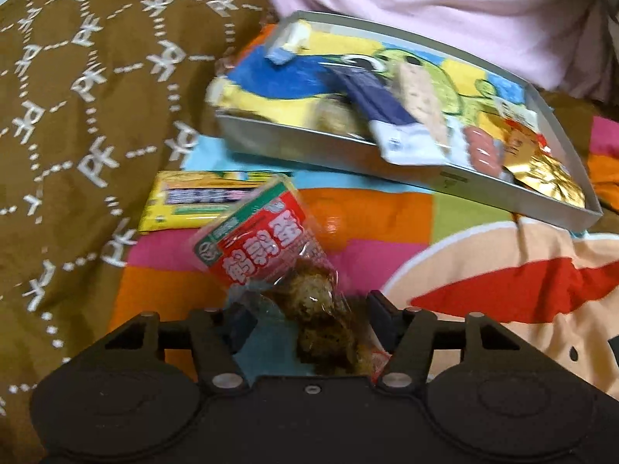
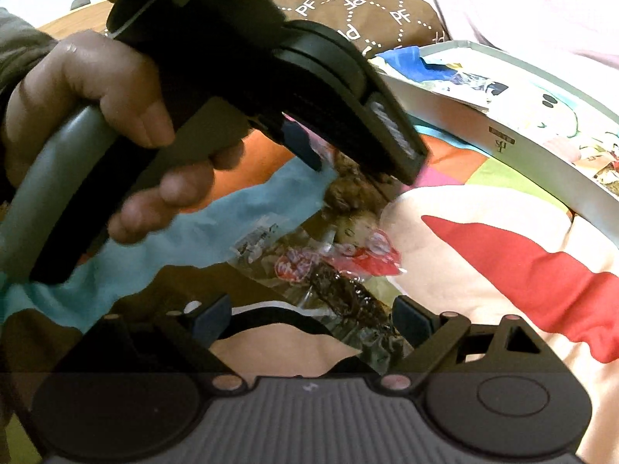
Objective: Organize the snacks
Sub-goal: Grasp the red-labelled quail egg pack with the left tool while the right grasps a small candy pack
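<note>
Left wrist view has the left gripper (image 1: 309,321) with its jaws partway apart and a clear plastic snack bag with a red-and-green label and brown chunks inside (image 1: 278,266) sitting between them. The right pad looks like it's against the crinkly plastic, the left pad I honestly can't tell, so no clean clamp that I can confirm.

Taking that snack bag as the landmark: just behind it on the left lies a flat yellow snack packet (image 1: 182,205). Further back and to the right is a shallow grey rectangular tray (image 1: 445,179) that has a cartoon-print lining and several wrapped snacks lying in it. Everything rests on a bright patchwork cartoon blanket (image 1: 387,216), with a brown quilted cushion with white stitching (image 1: 77,96) off to the left.

From the right wrist view, the right gripper (image 2: 309,321) has its jaws standing wide apart, pads pressing on nothing, with another clear wrapper of dark snack (image 2: 340,294) lying between them. A hand (image 2: 96,116) holds the left gripper just above it.
</note>
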Demonstrator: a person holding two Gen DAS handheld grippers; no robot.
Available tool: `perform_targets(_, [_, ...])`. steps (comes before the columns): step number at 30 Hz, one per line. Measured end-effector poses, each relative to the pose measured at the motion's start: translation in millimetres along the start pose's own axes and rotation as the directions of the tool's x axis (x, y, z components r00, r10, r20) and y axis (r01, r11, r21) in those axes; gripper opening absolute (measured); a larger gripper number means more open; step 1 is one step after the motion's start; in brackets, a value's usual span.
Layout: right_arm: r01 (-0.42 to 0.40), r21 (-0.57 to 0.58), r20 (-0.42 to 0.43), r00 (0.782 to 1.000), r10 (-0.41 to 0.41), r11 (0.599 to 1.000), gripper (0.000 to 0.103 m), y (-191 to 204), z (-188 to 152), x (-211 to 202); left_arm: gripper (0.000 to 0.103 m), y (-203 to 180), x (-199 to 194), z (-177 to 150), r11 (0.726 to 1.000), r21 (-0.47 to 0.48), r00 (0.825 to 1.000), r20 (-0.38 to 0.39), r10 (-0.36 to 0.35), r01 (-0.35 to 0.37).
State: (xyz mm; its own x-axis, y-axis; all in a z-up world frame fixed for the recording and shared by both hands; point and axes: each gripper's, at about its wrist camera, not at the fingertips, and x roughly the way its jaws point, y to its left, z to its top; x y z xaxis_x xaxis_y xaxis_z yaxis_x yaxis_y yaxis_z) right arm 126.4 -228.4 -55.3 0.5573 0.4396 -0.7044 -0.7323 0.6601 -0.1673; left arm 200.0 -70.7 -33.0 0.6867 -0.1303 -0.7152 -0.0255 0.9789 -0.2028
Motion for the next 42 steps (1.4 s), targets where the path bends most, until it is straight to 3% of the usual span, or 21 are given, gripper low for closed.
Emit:
perform_targets(6, [0.014, -0.014, 0.007, 1.000, -0.014, 1.000, 0.094, 1.0, -0.6, 2.6, 0.051, 44.7, -5.3, -4.0, 0.988, -0.146, 0.998, -0.042, 0.045, -0.051])
perform_targets(12, [0.015, 0.002, 0.031, 0.999, -0.015, 1.000, 0.096, 0.6, 0.8, 9.4, 0.047, 60.0, -15.5, -2.6, 0.990, -0.098, 0.994, -0.009, 0.106, -0.106])
perform_targets(15, [0.021, 0.006, 0.043, 0.999, -0.022, 1.000, 0.099, 1.8, 2.1, 14.0, 0.047, 69.3, -14.4, 2.5, 0.990, -0.068, 0.992, -0.028, 0.123, -0.125])
perform_targets(23, [0.023, -0.046, 0.028, 0.999, -0.022, 0.999, 0.100, -1.8, 0.4, 9.2, 0.048, 92.5, -14.1, 4.1, 0.999, -0.036, 0.998, -0.062, -0.013, 0.011])
perform_targets(26, [0.066, -0.078, 0.038, 0.997, -0.063, 0.995, 0.099, -0.2, 0.6, 9.2, 0.048, 92.9, -13.4, -2.1, 0.999, -0.017, 0.998, -0.049, -0.042, 0.042])
perform_targets(33, [0.204, -0.128, 0.095, 0.977, -0.193, 0.971, 0.083, 13.1, 3.2, 23.6, 0.046, 80.1, -12.6, -13.3, 0.991, 0.044, 0.992, -0.043, -0.121, 0.123])
perform_targets(37, [0.227, -0.086, 0.096, 0.971, -0.219, 0.970, 0.076, 11.5, 5.8, 29.9, 0.046, 74.5, -10.6, -18.1, 0.987, 0.081, 0.990, -0.045, -0.136, 0.139])
perform_targets(39, [0.225, -0.078, 0.097, 0.971, -0.217, 0.971, 0.065, 12.5, 7.2, 30.6, 0.046, 72.0, -11.4, -20.4, 0.986, 0.089, 0.989, -0.046, -0.140, 0.143])
perform_targets(42, [0.249, -0.123, 0.101, 0.966, -0.238, 0.961, 0.057, 22.4, 7.4, 30.7, 0.046, 69.4, -11.3, -23.9, 0.983, 0.099, 0.988, -0.050, -0.148, 0.153])
